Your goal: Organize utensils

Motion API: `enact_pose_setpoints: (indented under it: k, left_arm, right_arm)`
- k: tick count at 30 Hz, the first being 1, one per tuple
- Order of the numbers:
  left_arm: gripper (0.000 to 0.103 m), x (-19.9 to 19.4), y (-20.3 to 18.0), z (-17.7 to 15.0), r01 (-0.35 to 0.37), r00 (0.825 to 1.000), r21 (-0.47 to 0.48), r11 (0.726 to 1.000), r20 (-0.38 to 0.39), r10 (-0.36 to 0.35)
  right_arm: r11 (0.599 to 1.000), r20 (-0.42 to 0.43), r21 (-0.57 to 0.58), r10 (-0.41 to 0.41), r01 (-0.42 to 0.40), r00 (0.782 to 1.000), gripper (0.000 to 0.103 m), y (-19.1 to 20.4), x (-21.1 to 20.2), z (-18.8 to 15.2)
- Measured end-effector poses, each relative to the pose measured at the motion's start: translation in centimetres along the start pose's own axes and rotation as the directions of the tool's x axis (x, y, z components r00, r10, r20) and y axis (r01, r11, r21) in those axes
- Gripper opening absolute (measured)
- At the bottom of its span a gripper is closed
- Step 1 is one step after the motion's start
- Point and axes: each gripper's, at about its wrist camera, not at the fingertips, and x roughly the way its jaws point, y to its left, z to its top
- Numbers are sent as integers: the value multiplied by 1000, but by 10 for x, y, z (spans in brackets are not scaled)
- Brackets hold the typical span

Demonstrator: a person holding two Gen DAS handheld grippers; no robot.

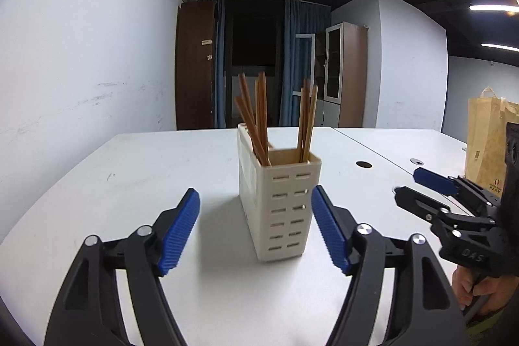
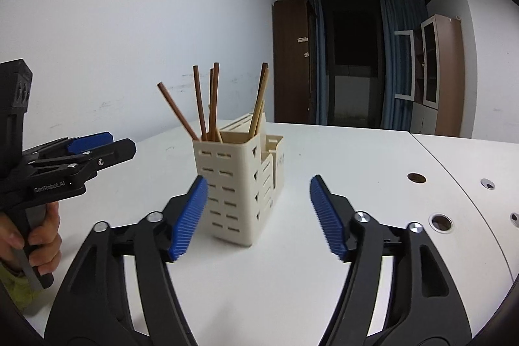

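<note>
Matt cream plastic is forming the slotted holder (image 1: pixel 280 203) ahead of the fingers. Smooth wooden chopsticks (image 1: pixel 256 119) are standing inside; ribbed blue pads (image 1: pixel 181 231) are looking rubbery.

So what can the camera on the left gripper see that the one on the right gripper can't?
Only the left wrist view shows the brown paper bag at the table's far right, and the right gripper seen from the side. Only the right wrist view shows the holder's lower side compartments and the left gripper from the side. Both show the cream utensil holder with wooden chopsticks standing in it, on the white table, with both grippers open.
</note>
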Motion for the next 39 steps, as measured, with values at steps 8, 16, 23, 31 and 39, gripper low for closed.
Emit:
enact_pose_setpoints:
  k: [8,16,23,31,39]
  left_arm:
    - [82,-12,-1,-18,4,1000,6,1000,7,-4]
    - [90,-23,-1,-29,17,1000,3,1000,11,-17]
    - [97,-26,-5,-47,8,1000,39,999,0,-8]
    - [97,-26,-4,-49,6,1000,40,999,-7,-6]
    - [97,-24,-7,-51,-8,1000,58,998,-19,10]
  right_arm:
    - [1000,-8,-7,9,-9,1000,77,4,-15,-14]
    - [1000,-19,16,25,-25,1000,88,6,-23,-33]
    - [999,-10,13,30,-30,999,94,7,-30,-38]
    - [999,-14,-5,32,-32,999,95,10,-30,-41]
    - [999,-24,-11,34,-34,999,95,12,-29,-42]
